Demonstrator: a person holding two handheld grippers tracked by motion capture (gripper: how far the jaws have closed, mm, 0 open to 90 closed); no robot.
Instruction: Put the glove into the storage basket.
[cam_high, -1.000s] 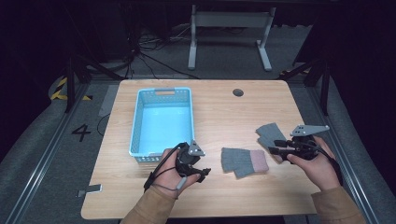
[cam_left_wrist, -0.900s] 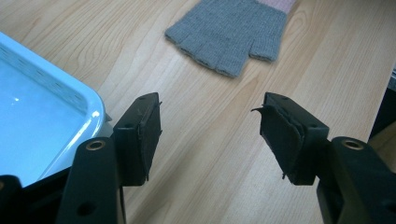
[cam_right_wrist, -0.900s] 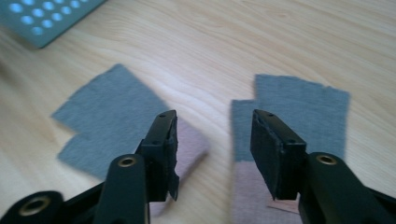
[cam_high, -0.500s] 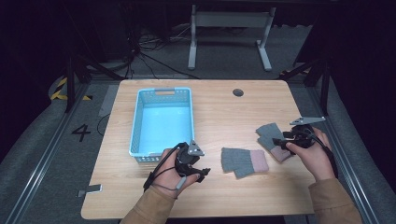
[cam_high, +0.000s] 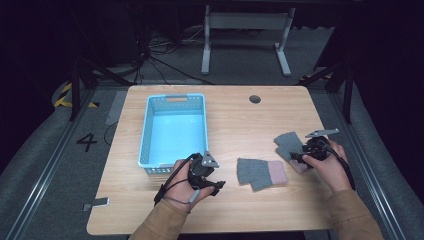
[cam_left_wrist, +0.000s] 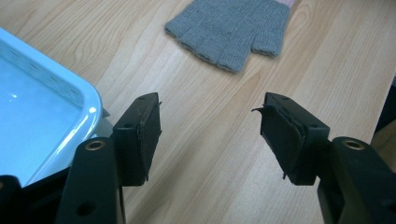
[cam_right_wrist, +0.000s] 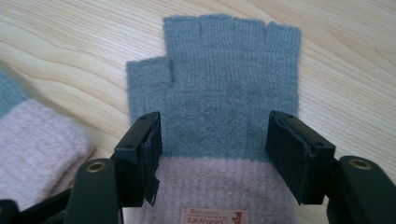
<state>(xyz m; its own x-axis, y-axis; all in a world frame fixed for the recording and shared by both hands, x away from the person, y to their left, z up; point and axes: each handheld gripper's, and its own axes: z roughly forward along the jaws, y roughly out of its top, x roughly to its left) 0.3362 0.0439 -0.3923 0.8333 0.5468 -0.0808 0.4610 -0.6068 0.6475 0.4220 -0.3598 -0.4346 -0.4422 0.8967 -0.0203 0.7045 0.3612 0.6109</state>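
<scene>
A blue basket (cam_high: 173, 131) sits left of centre on the desk (cam_high: 235, 112). Two grey gloves (cam_high: 261, 173) (cam_high: 290, 144) lie toward its right edge, between the left gripper (cam_high: 216, 184) and the right gripper (cam_high: 301, 157).

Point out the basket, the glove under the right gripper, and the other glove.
Basket (cam_high: 148, 131), high view, on its left wall.
Right glove (cam_right_wrist: 233, 88), right gripper view, on the grey palm beyond the fingers.
Middle glove (cam_high: 255, 172), high view, on its grey part.

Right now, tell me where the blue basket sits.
In the high view the blue basket sits left of centre on the table, just beyond the left hand-held gripper.
</scene>
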